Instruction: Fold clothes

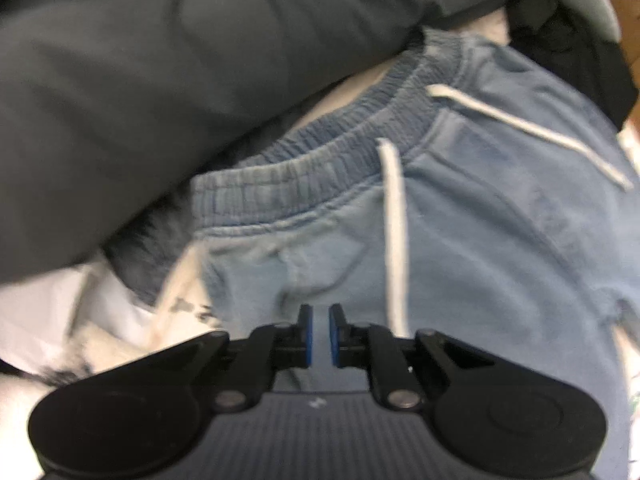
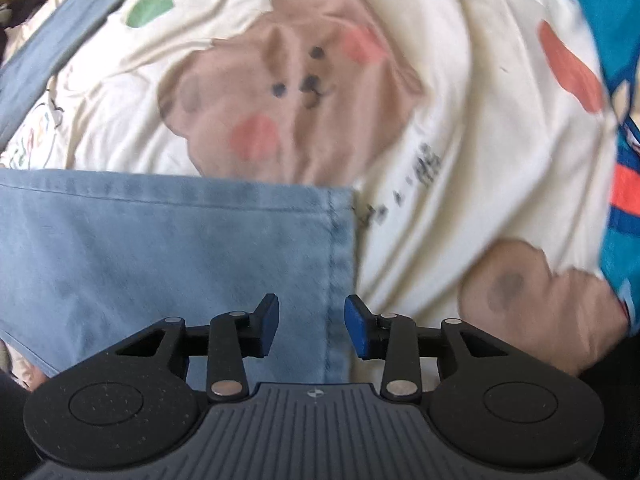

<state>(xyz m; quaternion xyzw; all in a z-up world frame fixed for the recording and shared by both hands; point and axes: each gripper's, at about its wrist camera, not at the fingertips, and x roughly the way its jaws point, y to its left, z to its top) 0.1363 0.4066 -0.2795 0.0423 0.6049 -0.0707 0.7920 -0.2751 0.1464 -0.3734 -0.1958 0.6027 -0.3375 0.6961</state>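
Light-blue sweatpants [image 1: 480,208] with a ribbed waistband [image 1: 320,160] and a white drawstring [image 1: 394,232] lie spread under my left gripper [image 1: 319,334]. It points steeply down just below the waistband. Its blue pads stand a narrow slit apart, with a pinch of the pants' cloth in it and creases running toward it. In the right wrist view the pants' leg end [image 2: 180,264] lies flat, its stitched hem [image 2: 340,264] running back between the fingers. My right gripper [image 2: 312,328] hovers over that hem, jaws apart, gripping nothing.
A dark grey garment or cushion [image 1: 160,80] bulges at the upper left, close to the waistband. The cream bedsheet [image 2: 460,100] with bear prints lies beyond the hem. Black cloth [image 1: 568,40] lies at the upper right, teal and orange fabric [image 2: 624,160] along the right edge.
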